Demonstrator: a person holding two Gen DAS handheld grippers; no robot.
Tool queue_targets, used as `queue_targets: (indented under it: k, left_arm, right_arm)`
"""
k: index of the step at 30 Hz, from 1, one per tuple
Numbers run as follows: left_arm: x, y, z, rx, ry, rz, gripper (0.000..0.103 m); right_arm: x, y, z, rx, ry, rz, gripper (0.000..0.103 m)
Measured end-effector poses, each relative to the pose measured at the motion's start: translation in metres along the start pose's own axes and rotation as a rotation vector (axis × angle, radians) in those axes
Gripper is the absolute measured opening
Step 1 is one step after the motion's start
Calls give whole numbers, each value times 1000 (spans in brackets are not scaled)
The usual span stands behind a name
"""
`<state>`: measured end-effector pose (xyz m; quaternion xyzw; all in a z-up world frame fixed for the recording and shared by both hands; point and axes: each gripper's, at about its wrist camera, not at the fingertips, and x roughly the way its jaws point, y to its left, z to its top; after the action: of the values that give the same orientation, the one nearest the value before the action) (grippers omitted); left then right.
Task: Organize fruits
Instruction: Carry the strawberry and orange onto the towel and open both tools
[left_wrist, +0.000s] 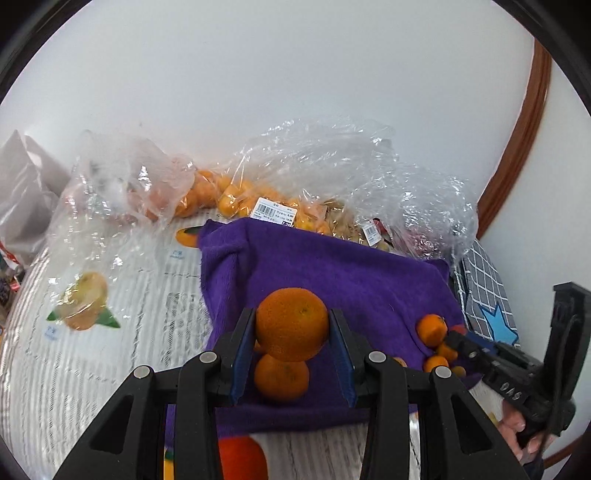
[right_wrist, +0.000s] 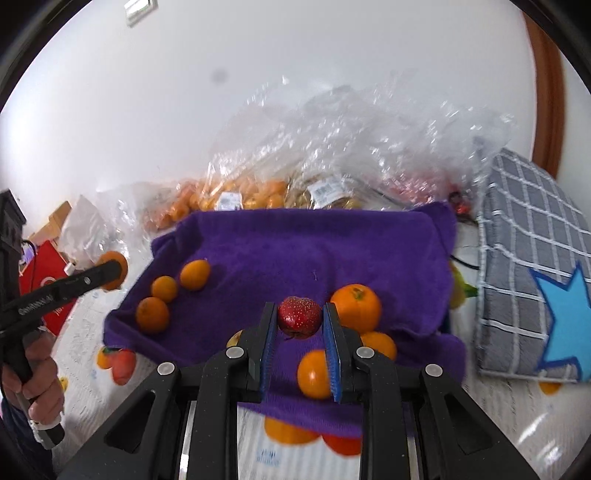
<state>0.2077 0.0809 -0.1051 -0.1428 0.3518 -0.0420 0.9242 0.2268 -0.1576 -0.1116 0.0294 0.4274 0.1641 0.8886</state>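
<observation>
My left gripper (left_wrist: 291, 325) is shut on an orange (left_wrist: 291, 323) and holds it above the purple towel (left_wrist: 351, 273). A smaller orange (left_wrist: 281, 376) lies on the towel below it. My right gripper (right_wrist: 300, 317) is shut on a small red speckled fruit (right_wrist: 299, 316) over the purple towel (right_wrist: 295, 251). Three small oranges (right_wrist: 164, 290) lie on the towel's left part. Other oranges (right_wrist: 356, 306) lie at its right, one (right_wrist: 314, 373) beside my right finger. The left gripper and its orange (right_wrist: 114, 275) show at left in the right wrist view. The right gripper shows at right in the left wrist view (left_wrist: 454, 338).
Clear plastic bags of oranges (left_wrist: 229, 195) and other produce (left_wrist: 354, 221) lie behind the towel against the white wall. A grey checked cloth bag with a blue star (right_wrist: 535, 273) stands at the right. A printed fruit-pattern tablecloth (left_wrist: 92, 350) covers the table.
</observation>
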Motion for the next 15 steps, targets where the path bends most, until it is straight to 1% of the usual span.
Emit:
queue_targets:
  k: [3, 7, 9, 12, 15]
  left_arm:
    - [14, -4, 2, 10, 27, -10, 37]
    - [34, -13, 0, 53, 76, -18, 37]
    - [44, -17, -3, 63, 103, -33, 37]
    - [55, -23, -7, 77, 142, -48, 37]
    - [63, -29, -13, 108, 156, -36, 38]
  right_arm:
    - [19, -2, 0, 16, 34, 8, 24]
    - [34, 1, -4, 22, 62, 15, 24]
    - [36, 4, -6, -4, 63, 9, 24]
    - [39, 1, -9, -2, 66, -6, 24]
    - [43, -5, -11, 25, 63, -6, 24]
